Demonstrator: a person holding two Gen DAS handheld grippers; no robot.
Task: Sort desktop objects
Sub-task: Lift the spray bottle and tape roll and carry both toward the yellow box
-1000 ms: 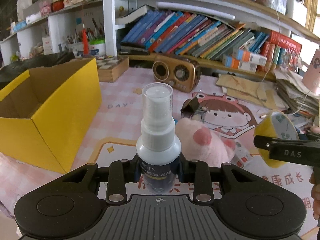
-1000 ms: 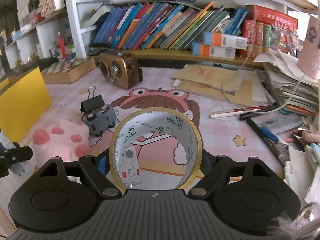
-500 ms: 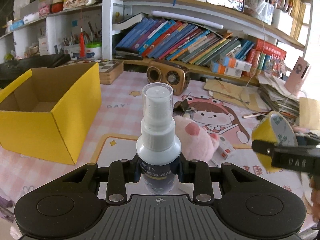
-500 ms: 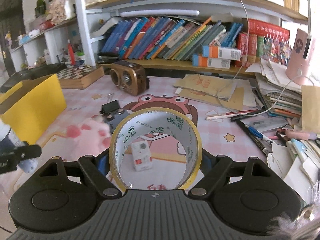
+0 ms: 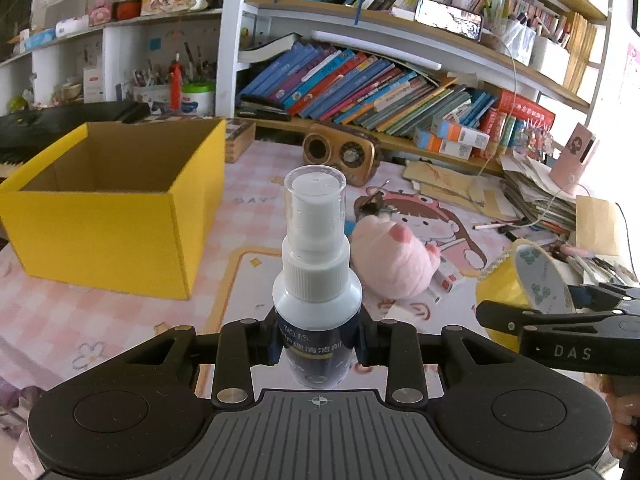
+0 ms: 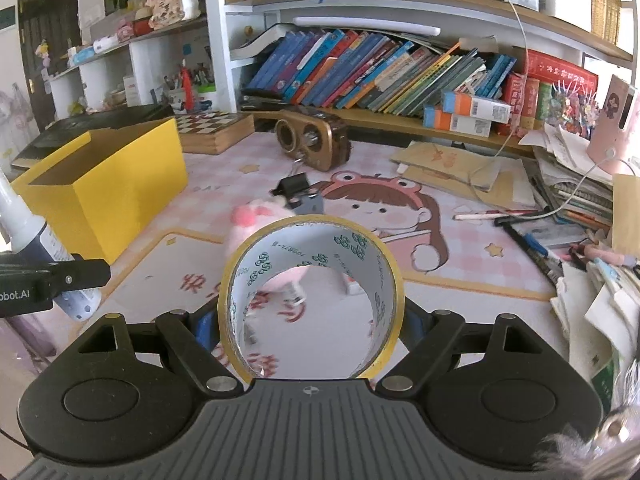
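A: Left gripper (image 5: 318, 344)?
B: Clamped on the spray bottle (image 5: 316, 280). Smooth white plastic body, ribbed collar, clear cylindrical cap, upright, held up off the mat.
A: Right gripper (image 6: 310, 320)?
B: Pads pressed on both sides of the tape roll (image 6: 310, 292). Glossy yellow ring, printed white core, standing on edge, hole facing the camera.
A: Box?
B: Yellow box (image 5: 120, 204), corrugated cardboard, open top, brown inside, on the pink checked desk mat (image 5: 120, 320) at the left.
A: Anything loose?
B: Fuzzy pink plush (image 5: 394, 260) mid-mat, black binder clip (image 6: 292, 188) just behind it. Rounded brown retro radio (image 6: 312, 142) near the bookshelf.
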